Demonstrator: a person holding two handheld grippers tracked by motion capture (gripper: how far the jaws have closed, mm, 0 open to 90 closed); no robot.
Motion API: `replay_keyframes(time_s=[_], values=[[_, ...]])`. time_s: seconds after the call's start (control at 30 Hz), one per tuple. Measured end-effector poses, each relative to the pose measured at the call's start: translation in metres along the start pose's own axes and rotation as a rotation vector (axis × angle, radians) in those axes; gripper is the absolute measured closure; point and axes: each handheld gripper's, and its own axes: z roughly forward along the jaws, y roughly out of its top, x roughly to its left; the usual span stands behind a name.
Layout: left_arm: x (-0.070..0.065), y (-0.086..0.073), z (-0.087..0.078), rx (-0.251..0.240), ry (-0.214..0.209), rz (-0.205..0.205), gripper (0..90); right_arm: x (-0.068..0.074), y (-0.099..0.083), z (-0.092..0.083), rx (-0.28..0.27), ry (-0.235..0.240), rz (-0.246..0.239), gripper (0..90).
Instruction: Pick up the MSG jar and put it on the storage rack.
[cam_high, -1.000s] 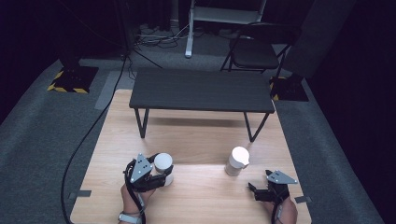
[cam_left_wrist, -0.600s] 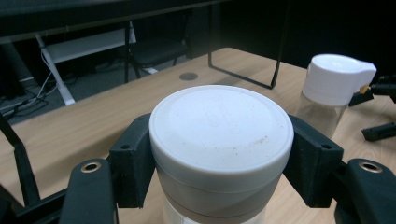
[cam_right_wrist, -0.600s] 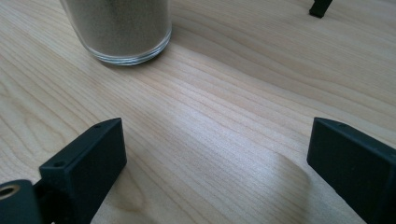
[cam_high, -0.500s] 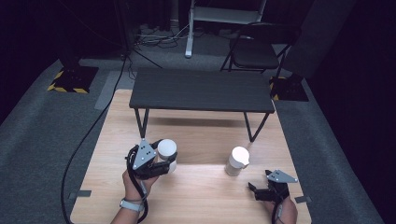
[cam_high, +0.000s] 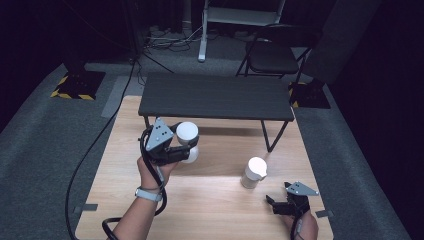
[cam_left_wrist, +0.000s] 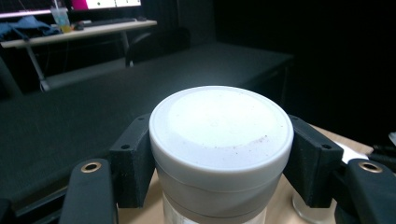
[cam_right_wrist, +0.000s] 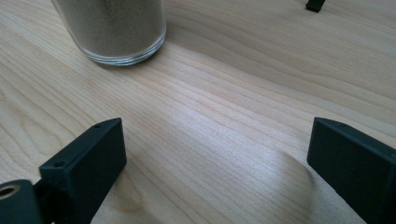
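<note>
My left gripper (cam_high: 181, 145) is shut on a jar with a white lid (cam_high: 187, 132), held in the air above the wooden table (cam_high: 210, 210), close to the front edge of the black bench (cam_high: 215, 97). In the left gripper view the jaws press on both sides just under the white lid (cam_left_wrist: 219, 126) of that jar, with my left gripper (cam_left_wrist: 219, 163) around it. A second white-lidded jar (cam_high: 254, 172) stands on the table at the right. My right gripper (cam_high: 286, 205) rests low near the front right corner, open, and the second jar's sandy glass body (cam_right_wrist: 116, 28) stands ahead of the right gripper (cam_right_wrist: 215, 158).
The low black bench stands across the far half of the wooden table on thin legs (cam_high: 272, 137). Behind it on the floor are a folding chair (cam_high: 272, 55) and cables (cam_high: 165, 37). A cable (cam_high: 100, 145) trails off the table's left side.
The left hand has risen with the jar and carried it away from the person, toward the black bench. The right gripper and the second jar have stayed put.
</note>
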Motion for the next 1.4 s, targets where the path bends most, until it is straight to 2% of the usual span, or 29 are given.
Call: replay_keyframes(time_s=[0.07,0.17,0.23,0.43,0.63,0.77,0.87,1.0,1.03,1.2,1.4], values=[[0.003,0.010,0.004,-0.007,0.000,-0.001,33.2,0.001,0.000,0.000,-0.001,-0.004,-0.003,4.2],[0.013,0.025,0.013,-0.008,-0.032,-0.024,33.2,-0.003,0.000,0.000,0.006,0.014,0.008,4.3],[0.017,0.035,0.018,-0.008,-0.038,-0.024,33.2,-0.003,0.000,-0.001,0.005,0.016,0.005,4.2],[0.016,0.063,0.035,0.000,-0.009,-0.005,33.1,-0.005,0.001,0.000,0.009,0.025,0.008,4.3],[0.025,0.083,0.054,-0.005,0.002,-0.019,33.1,-0.005,0.001,0.000,0.009,0.027,0.008,4.3],[0.031,0.098,0.073,0.015,0.025,-0.023,33.1,-0.005,0.001,0.000,0.008,0.028,0.005,4.3],[0.035,0.104,0.088,0.024,0.039,-0.031,33.1,-0.006,0.002,0.001,0.009,0.030,0.006,4.3],[0.044,0.106,0.110,0.037,0.048,-0.044,33.1,-0.005,0.001,0.000,0.007,0.028,0.003,4.3],[0.044,0.106,0.110,0.037,0.048,-0.044,33.1,-0.005,0.001,0.000,0.007,0.028,0.003,4.3],[0.055,0.107,0.139,0.058,0.079,-0.063,33.1,-0.006,0.002,0.001,0.008,0.032,0.000,4.3],[0.062,0.103,0.155,0.061,0.086,-0.066,33.1,-0.005,0.001,0.001,0.005,0.027,-0.006,4.3]])
